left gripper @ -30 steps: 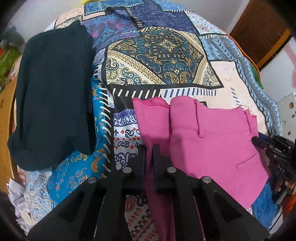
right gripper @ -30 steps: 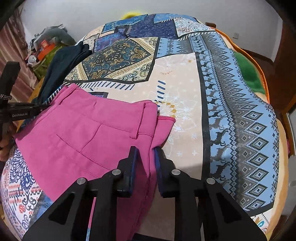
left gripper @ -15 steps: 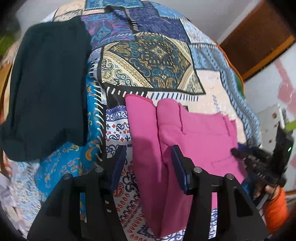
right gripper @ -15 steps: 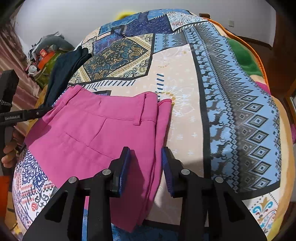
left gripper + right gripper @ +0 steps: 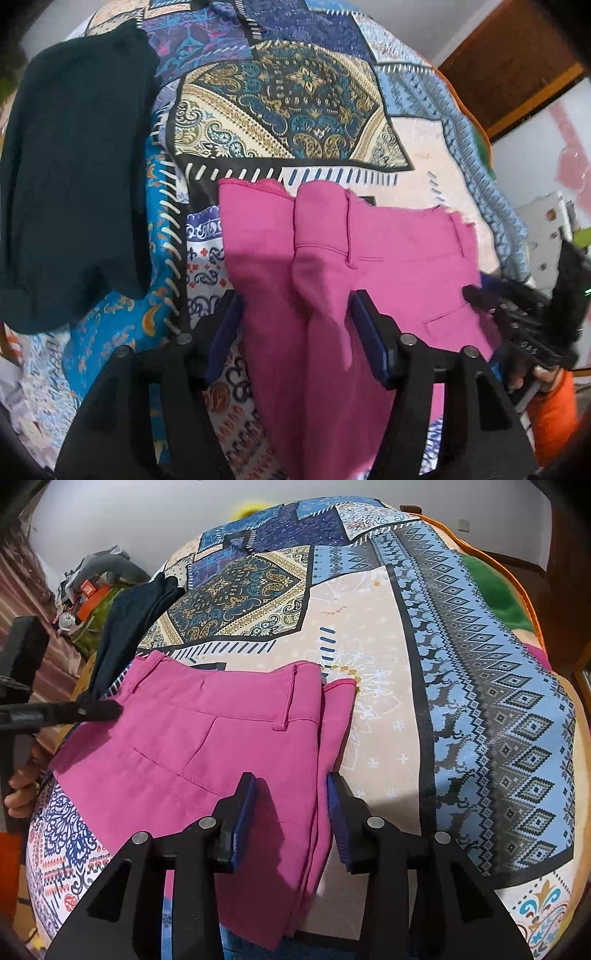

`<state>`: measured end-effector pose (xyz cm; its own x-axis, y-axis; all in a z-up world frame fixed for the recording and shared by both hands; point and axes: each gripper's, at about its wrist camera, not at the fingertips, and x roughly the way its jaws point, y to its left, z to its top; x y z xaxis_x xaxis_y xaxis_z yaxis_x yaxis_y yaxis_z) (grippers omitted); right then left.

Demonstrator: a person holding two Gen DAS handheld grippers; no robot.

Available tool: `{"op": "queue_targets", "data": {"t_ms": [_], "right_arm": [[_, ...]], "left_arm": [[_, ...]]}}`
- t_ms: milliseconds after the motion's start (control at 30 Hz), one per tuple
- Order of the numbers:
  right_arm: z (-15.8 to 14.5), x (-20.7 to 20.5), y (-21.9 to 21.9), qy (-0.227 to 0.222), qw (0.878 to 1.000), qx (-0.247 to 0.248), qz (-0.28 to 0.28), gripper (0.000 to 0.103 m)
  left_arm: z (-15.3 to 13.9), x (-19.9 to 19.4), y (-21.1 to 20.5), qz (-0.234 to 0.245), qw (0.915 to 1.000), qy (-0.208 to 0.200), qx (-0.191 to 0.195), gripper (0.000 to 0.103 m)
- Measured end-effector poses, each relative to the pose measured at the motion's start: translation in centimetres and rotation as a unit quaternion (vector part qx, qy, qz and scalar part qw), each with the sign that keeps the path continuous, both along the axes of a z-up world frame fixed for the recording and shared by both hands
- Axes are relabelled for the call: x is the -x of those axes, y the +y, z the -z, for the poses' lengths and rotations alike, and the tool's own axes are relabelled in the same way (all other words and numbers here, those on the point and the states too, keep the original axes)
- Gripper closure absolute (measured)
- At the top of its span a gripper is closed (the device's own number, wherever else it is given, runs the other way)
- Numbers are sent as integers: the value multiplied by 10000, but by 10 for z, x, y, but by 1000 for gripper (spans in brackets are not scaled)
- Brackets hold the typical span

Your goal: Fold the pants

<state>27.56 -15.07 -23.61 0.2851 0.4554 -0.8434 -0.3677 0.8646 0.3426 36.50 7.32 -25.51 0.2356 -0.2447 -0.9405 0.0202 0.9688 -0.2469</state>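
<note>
Folded pink pants (image 5: 388, 266) lie flat on a patchwork-patterned bedspread (image 5: 280, 110), waistband toward the far side. The left gripper (image 5: 295, 314) hangs over the pants' left folded edge, its jaws just spread apart, pads clear of the raised ridge of cloth between them. The right gripper (image 5: 291, 797) hovers over the right edge, jaws likewise just parted, nothing clasped. A dark folded garment (image 5: 74, 177) rests on the bedspread, left of the pants and apart from them.

Both tools' jaws have just opened, releasing the pink pants (image 5: 391, 266).
</note>
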Motion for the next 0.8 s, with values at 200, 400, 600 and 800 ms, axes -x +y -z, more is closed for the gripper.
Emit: {"op": "queue_targets", "data": {"t_ms": [200, 400, 600, 800], "right_arm": [[1, -2, 5, -128, 9998, 177, -27, 87], [-8, 0, 5, -437, 9988, 233, 16, 94], [-29, 3, 11, -930, 9950, 352, -63, 96], [-57, 2, 19, -1271, 9915, 245, -93, 96]], "left_arm": [[-6, 4, -11, 170, 9989, -291, -339, 56], [-19, 5, -15, 229, 9966, -588, -537, 93], [-37, 11, -14, 188, 9934, -897, -695, 95], [-72, 19, 0, -6, 9891, -1329, -630, 98]]}}
